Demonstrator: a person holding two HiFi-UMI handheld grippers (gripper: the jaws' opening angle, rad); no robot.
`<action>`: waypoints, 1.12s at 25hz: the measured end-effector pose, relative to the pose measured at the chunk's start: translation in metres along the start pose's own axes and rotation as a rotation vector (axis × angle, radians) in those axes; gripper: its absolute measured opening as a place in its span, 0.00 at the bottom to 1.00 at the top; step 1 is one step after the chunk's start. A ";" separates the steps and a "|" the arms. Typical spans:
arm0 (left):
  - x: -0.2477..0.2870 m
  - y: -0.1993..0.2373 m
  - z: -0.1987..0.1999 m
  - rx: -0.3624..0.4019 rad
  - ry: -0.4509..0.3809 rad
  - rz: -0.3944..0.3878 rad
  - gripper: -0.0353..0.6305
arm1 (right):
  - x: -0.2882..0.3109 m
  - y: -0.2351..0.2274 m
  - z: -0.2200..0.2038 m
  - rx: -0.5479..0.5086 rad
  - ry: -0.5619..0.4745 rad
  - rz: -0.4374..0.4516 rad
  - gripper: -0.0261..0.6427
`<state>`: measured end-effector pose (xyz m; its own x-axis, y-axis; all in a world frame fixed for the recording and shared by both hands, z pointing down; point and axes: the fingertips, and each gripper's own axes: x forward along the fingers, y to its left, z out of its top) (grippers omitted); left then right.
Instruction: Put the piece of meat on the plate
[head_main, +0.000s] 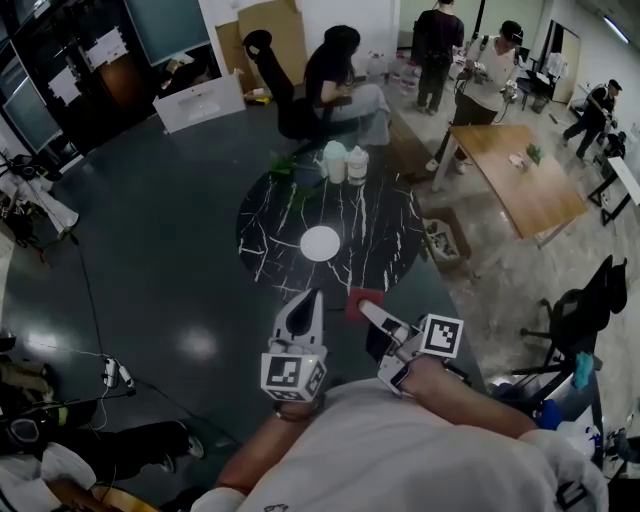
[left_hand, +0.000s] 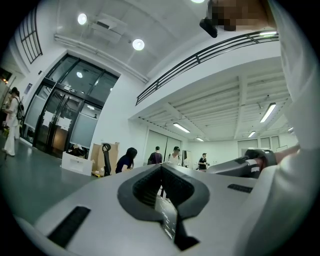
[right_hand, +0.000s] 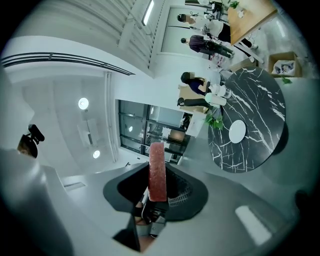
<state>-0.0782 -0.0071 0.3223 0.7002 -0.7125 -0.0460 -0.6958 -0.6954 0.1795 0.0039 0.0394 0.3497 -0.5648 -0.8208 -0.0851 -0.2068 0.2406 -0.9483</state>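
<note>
Round black marble worktop (head_main: 290, 215), white veins, mid-floor. On its 12 o'clock rim: 2 white jugs (head_main: 335, 160) side by side. Green plant (head_main: 287, 166) at approx. 11. Open box (head_main: 443, 240) w/ odds & ends on the floor, just off the 3 o'clock edge. Wooden table (head_main: 520, 175) out at 2, well apart. Seated person (head_main: 335, 75) on an office chair (head_main: 270, 60) beyond 12. Standing people (head_main: 437, 45) further back, approx. 1. White panel (head_main: 200, 100) on the floor at 10-11, cardboard sheet (head_main: 270, 30) behind it. Power strip (head_main: 115, 373) at 8. Black chair (head_main: 585, 305) at 4.
</note>
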 end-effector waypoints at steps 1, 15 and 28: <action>-0.001 0.007 0.002 -0.003 -0.001 0.007 0.06 | 0.005 0.001 -0.001 0.001 0.000 0.001 0.17; 0.010 0.031 -0.012 -0.040 0.029 -0.008 0.06 | 0.043 -0.016 0.000 0.037 0.039 -0.002 0.17; 0.072 0.072 -0.023 -0.023 0.036 0.087 0.06 | 0.091 -0.057 0.055 0.078 0.113 -0.008 0.17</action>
<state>-0.0740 -0.1060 0.3543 0.6431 -0.7658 0.0061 -0.7506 -0.6287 0.2033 0.0080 -0.0774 0.3793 -0.6509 -0.7577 -0.0466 -0.1515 0.1898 -0.9701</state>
